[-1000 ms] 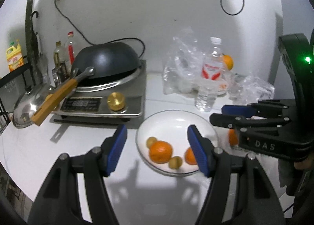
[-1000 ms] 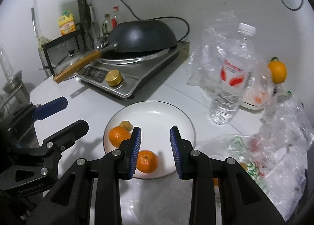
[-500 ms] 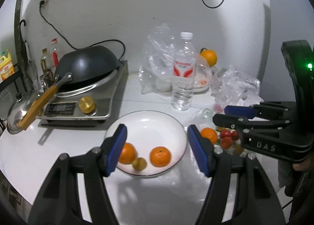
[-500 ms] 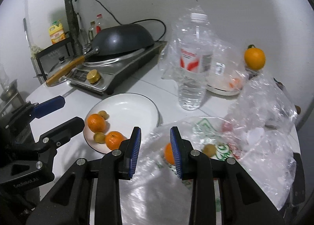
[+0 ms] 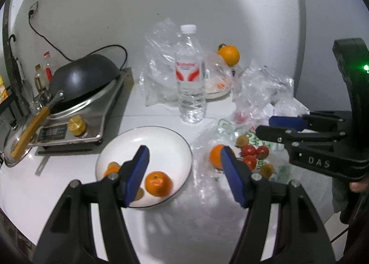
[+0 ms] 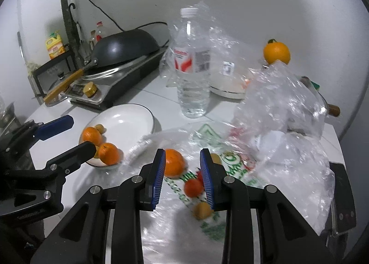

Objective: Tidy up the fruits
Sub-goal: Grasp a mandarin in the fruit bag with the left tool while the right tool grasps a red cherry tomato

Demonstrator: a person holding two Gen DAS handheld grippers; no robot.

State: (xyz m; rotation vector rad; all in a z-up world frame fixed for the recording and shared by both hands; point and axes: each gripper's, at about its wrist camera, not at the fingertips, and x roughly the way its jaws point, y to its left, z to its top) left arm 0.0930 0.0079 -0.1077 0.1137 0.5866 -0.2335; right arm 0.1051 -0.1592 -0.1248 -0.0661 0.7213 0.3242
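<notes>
The right claw (image 6: 182,171) hangs over the plastic bag (image 6: 221,171), its blue pads a narrow gap apart and holding nothing. Just past its left pad lies an orange (image 6: 174,165) on the bag; between the pads and a little lower sits a tomato (image 6: 192,187), and below that a small yellow-brown fruit (image 6: 202,210). Another small fruit (image 6: 215,158) peeps out beside the right pad.

The left claw (image 5: 184,171) stands about half open and empty, above the near edge of the plate (image 5: 161,139). An orange (image 5: 158,183) lies on the plate just inside the left pad; a second orange (image 5: 110,169) and a small fruit are partly hidden behind that pad. To the right of its right pad, on the bag, are the loose orange (image 5: 215,159) and the tomatoes (image 5: 253,153).

Beyond both claws stands a water bottle (image 5: 190,79), upright, with crumpled clear bags (image 5: 260,86) about it and one more orange (image 5: 228,54) far back by the wall. Far to the left is a stove (image 5: 92,112) with a dark wok (image 5: 83,77) on it.
</notes>
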